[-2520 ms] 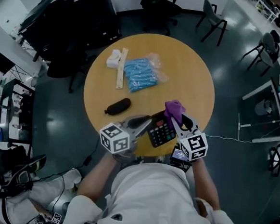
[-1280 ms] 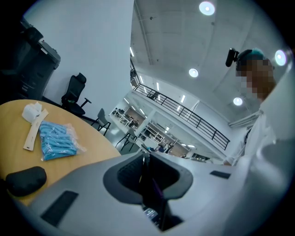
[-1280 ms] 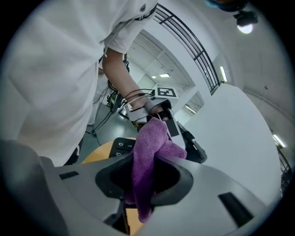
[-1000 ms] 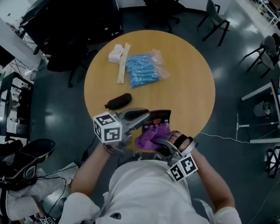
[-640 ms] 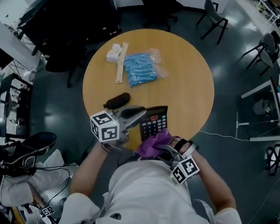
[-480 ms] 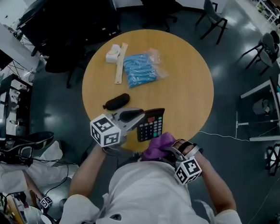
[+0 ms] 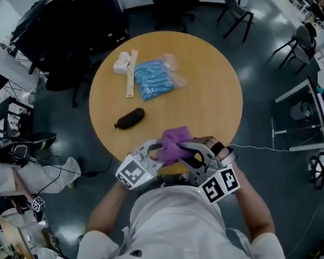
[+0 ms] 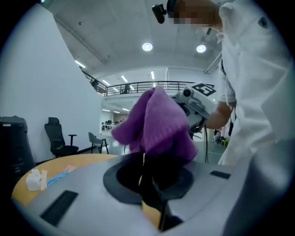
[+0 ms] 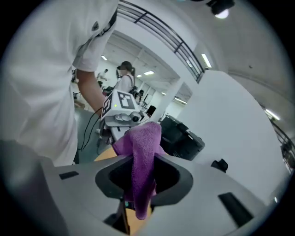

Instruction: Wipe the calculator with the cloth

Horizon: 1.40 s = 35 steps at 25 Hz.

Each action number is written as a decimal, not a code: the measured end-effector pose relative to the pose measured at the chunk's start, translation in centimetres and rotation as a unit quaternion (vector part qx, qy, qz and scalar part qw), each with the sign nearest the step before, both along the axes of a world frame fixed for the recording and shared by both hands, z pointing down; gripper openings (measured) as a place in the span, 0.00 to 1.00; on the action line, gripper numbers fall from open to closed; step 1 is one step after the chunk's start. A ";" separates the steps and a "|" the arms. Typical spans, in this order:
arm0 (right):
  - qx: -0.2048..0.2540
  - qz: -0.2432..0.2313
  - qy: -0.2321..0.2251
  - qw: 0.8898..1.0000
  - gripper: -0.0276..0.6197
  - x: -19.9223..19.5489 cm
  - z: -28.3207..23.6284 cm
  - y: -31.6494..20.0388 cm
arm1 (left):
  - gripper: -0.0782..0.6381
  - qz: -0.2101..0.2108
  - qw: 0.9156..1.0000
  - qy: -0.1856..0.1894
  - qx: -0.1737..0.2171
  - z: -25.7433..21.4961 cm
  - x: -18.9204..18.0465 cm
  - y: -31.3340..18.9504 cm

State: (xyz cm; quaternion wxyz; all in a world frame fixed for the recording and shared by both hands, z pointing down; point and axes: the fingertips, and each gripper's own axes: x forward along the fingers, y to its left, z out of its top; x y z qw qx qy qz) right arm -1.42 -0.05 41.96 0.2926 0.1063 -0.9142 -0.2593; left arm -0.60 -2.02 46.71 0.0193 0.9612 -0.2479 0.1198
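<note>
left gripper (image 7: 158, 150) clamped on thin dark slab, probably calculator (image 8: 153, 196), mostly hidden under cloth (image 7: 174, 143), over near edge of table (image 7: 209, 91). right gripper (image 7: 191, 151) pinching cloth. risks: rubbing levers calculator out of jaws, falls to floor; cloth slips free.

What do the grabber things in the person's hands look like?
The left gripper and the right gripper are both smooth, rounded shells of light grey plastic. Each carries a white cube printed with black square markers. The person holding them wears a white short-sleeved shirt.
</note>
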 end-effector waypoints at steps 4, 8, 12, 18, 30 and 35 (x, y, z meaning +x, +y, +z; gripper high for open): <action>-0.003 -0.022 0.005 1.000 0.20 -0.3 -0.3 0.1 | 0.18 -0.017 0.999 0.041 0.012 -2.6 -0.2 0.4; -0.022 0.016 -0.014 1.000 0.20 1.5 -0.7 -1.4 | 0.18 -0.032 0.997 0.062 0.027 -4.7 -1.1 0.9; -0.063 0.079 -0.064 0.993 0.20 3.4 -1.0 -3.3 | 0.18 -0.055 0.996 0.064 0.032 -5.9 -2.0 0.7; -0.171 0.148 -0.204 0.953 0.20 5.9 -1.5 -5.8 | 0.18 -0.062 0.995 0.058 0.047 -7.5 -2.9 0.4; -0.426 0.153 -0.417 0.788 0.20 8.6 1.2 -6.4 | 0.18 -0.046 0.985 0.117 0.120 -13.5 -2.5 -0.4; -0.454 0.138 -0.390 0.789 0.20 7.7 3.4 -4.7 | 0.18 -0.046 0.985 0.110 0.125 -13.7 -2.3 -0.9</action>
